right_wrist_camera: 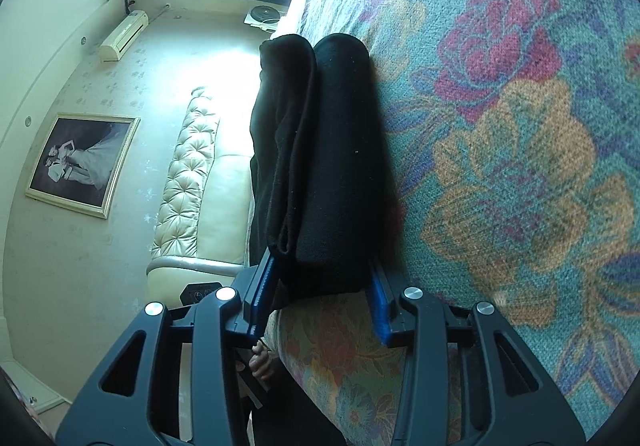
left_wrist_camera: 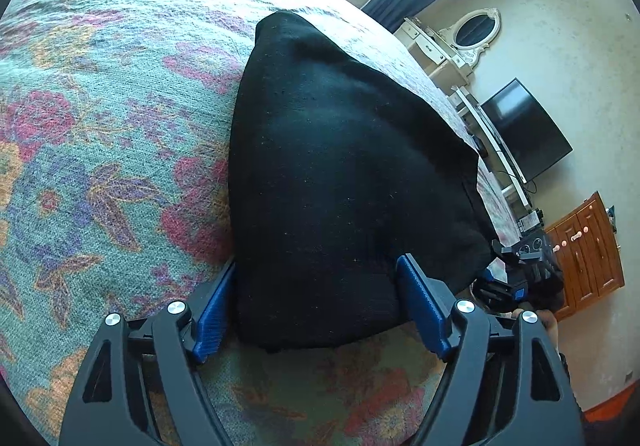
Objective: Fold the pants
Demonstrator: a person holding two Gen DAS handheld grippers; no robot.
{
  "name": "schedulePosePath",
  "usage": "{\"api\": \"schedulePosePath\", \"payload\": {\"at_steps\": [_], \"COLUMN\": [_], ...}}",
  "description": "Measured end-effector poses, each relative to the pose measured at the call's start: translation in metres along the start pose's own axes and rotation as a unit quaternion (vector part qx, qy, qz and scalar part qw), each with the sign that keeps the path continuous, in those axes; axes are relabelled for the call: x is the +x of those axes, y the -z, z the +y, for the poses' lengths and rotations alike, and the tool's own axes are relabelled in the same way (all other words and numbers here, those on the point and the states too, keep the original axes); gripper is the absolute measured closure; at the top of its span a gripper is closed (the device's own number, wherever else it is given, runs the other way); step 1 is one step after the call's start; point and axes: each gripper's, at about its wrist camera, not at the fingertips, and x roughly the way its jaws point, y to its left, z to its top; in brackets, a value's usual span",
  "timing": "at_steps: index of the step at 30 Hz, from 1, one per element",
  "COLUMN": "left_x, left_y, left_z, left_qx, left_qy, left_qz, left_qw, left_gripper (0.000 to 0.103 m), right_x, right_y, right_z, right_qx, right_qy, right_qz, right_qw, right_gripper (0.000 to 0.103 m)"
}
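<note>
While the black pants (left_wrist_camera: 344, 182) lie folded into a thick, soft bundle on the floral bedspread (left_wrist_camera: 100, 166), both grippers hold the bundle's near end. Seen from the left wrist, the fabric is matte and fuzzy, flecked with lint, tapering toward 12 o'clock into a rounded corner. The left gripper (left_wrist_camera: 316, 306) has its ribbed blue pads (left_wrist_camera: 424, 310) set wide, one at 7 o'clock and one at 5 o'clock, pressing the bundle's flanks, so it is clamped on the pants. From the right wrist, the pants (right_wrist_camera: 320, 166) show as two plump rolled layers stacked edge-on, reaching toward 12 o'clock. The right gripper (right_wrist_camera: 320, 302) closes its blue pads (right_wrist_camera: 380, 310) against both faces of that stack. Woven, coarse-grained bedspread (right_wrist_camera: 520, 166) carries red, orange and purple flowers on teal
</note>
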Motion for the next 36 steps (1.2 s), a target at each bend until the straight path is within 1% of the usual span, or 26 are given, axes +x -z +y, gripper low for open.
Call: {"api": "schedulePosePath", "payload": {"at_steps": [4, 5, 6, 11, 13, 15, 16, 18, 20, 21, 23, 25, 27, 29, 31, 32, 34, 36], "left_x": [-0.002, -0.003, -0.005, -0.015, -0.019, -0.023, -0.025, -0.027, -0.028, -0.029, -0.028, -0.028, -0.026, -0.025, -0.024, -0.024, -0.025, -0.025], "left_y": [0.003, 0.004, 0.004, 0.012, 0.017, 0.021, 0.024, 0.029, 0.033, 0.037, 0.044, 0.051, 0.055, 0.057, 0.056, 0.056, 0.055, 0.056], "left_z": [-0.005, -0.008, -0.01, -0.022, -0.027, -0.032, -0.035, -0.042, -0.052, -0.055, -0.064, -0.071, -0.075, -0.076, -0.076, -0.075, -0.074, -0.075], "left_qx": [0.001, 0.003, 0.005, 0.007, 0.001, -0.004, -0.003, 0.003, 0.022, 0.037, 0.064, 0.083, 0.094, 0.093, 0.083, 0.077, 0.067, 0.068], "left_qy": [-0.028, -0.039, -0.054, -0.11, -0.129, -0.146, -0.156, -0.18, -0.207, -0.221, -0.247, -0.269, -0.282, -0.289, -0.298, -0.295, -0.291, -0.294], "left_qz": [-0.005, -0.008, -0.011, -0.029, -0.037, -0.044, -0.048, -0.057, -0.067, -0.071, -0.081, -0.092, -0.097, -0.096, -0.092, -0.091, -0.089, -0.086], "left_qw": [0.9996, 0.9992, 0.9985, 0.9935, 0.991, 0.9883, 0.9866, 0.982, 0.9758, 0.9719, 0.9634, 0.955, 0.95, 0.9478, 0.9466, 0.948, 0.9502, 0.9494], "left_gripper": [0.026, 0.026, 0.023, 0.022, 0.022, 0.022, 0.022, 0.02, 0.017, 0.017, 0.017, 0.017, 0.017, 0.017, 0.017, 0.017, 0.017, 0.017], "right_x": [-0.011, -0.014, -0.016, -0.022, -0.02, -0.015, -0.012, -0.004, 0.004, 0.008, 0.016, 0.024, 0.031, 0.04, 0.046, 0.048, 0.051, 0.055], "right_y": [0.007, 0.01, 0.013, 0.028, 0.037, 0.045, 0.05, 0.062, 0.075, 0.081, 0.094, 0.106, 0.117, 0.128, 0.137, 0.141, 0.146, 0.148], "right_z": [0.002, 0.003, 0.004, 0.015, 0.023, 0.034, 0.041, 0.054, 0.067, 0.074, 0.087, 0.097, 0.106, 0.115, 0.12, 0.122, 0.125, 0.128], "right_qx": [-0.011, -0.015, -0.019, -0.047, -0.068, -0.094, -0.109, -0.138, -0.165, -0.18, -0.219, -0.259, -0.29, -0.317, -0.335, -0.341, -0.347, -0.348], "right_qy": [0.018, 0.026, 0.033, 0.084, 0.11, 0.142, 0.16, 0.198, 0.244, 0.267, 0.308, 0.335, 0.351, 0.362, 0.368, 0.372, 0.371, 0.373], "right_qz": [-0.011, -0.015, -0.018, -0.033, -0.039, -0.044, -0.047, -0.055, -0.069, -0.076, -0.089, -0.095, -0.097, -0.098, -0.095, -0.094, -0.092, -0.09], "right_qw": [1.0, 0.999, 0.999, 0.995, 0.991, 0.984, 0.98, 0.969, 0.953, 0.944, 0.921, 0.901, 0.885, 0.871, 0.862, 0.858, 0.857, 0.856], "right_gripper": [0.061, 0.06, 0.059, 0.057, 0.052, 0.042, 0.04, 0.027, 0.021, 0.02, 0.019, 0.019, 0.015, 0.013, 0.013, 0.013, 0.013, 0.013]}}
